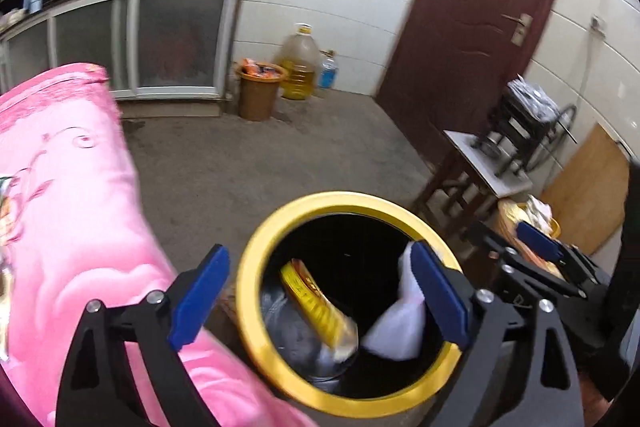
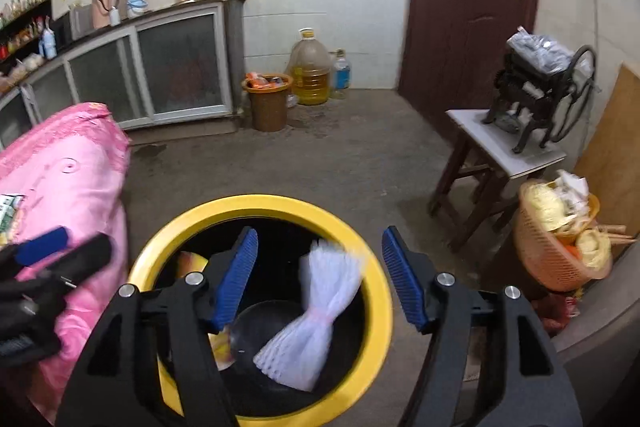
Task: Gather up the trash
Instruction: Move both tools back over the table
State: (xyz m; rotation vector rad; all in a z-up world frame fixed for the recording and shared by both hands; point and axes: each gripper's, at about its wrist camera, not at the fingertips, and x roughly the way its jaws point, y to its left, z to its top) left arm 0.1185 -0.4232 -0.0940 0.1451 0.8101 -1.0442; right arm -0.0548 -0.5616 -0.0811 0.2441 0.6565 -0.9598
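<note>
A black trash bin with a yellow rim [image 1: 256, 291] [image 2: 376, 291] stands on the floor right below both grippers. My left gripper [image 1: 320, 255] is open wide over its mouth, with nothing pressed between the pads. A yellow wrapper [image 1: 316, 311] lies tilted inside the bin, loose from the fingers. My right gripper [image 2: 320, 235] is open too. A white foam net [image 2: 316, 311] [image 1: 396, 327], motion-blurred, is inside the bin's mouth, free of its pads. In the right wrist view the wrapper [image 2: 192, 263] peeks out behind the left finger. Each gripper shows at the edge of the other's view.
A pink quilted cloth [image 1: 68, 211] covers a surface at the left. A brown bin [image 2: 270, 99], an oil jug [image 2: 310, 71] and a bottle stand by the cabinet. At the right are a dark red door [image 2: 472, 7], a stool with a crank machine [image 2: 508, 147] and an orange basket [image 2: 560, 247].
</note>
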